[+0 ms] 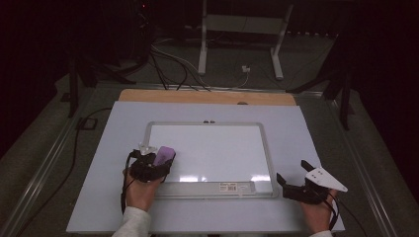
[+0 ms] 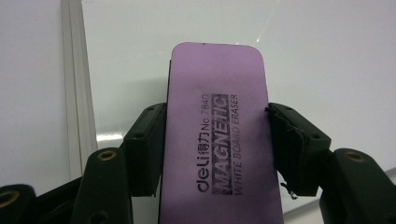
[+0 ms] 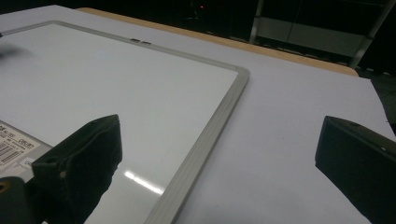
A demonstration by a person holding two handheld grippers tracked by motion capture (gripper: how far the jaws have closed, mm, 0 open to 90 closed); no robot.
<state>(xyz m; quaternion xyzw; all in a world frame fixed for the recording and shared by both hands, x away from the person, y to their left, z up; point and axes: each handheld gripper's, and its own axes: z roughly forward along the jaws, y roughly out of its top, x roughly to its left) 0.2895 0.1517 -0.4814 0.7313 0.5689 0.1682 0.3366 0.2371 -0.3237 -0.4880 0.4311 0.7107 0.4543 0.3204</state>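
Purple eraser (image 2: 217,144) sits closest to the lens in the left gripper view, label side up, pinched across its width by the left claw (image 1: 157,164); both black jaws bear on its long edges. Grip looks solid.

High view: eraser is over the left part of the whiteboard (image 1: 212,148), just inside the grey frame, near the lower-left corner. Can't tell if the felt face is actually touching the surface or just above it.

Right claw (image 1: 292,174) is parked on the white worktop (image 1: 306,128) beside the board's lower-right corner, jaws wide apart, nothing between them.

Board surface looks blank, no marks I can make out.

Read: wiping step, eraser in hand and positioned at the board's left side. Next move probably needs the eraser pressed flat and swept rightward across the panel, keeping it level so the jaws don't scrape the frame. Board may slide, so the right claw could brace its edge.
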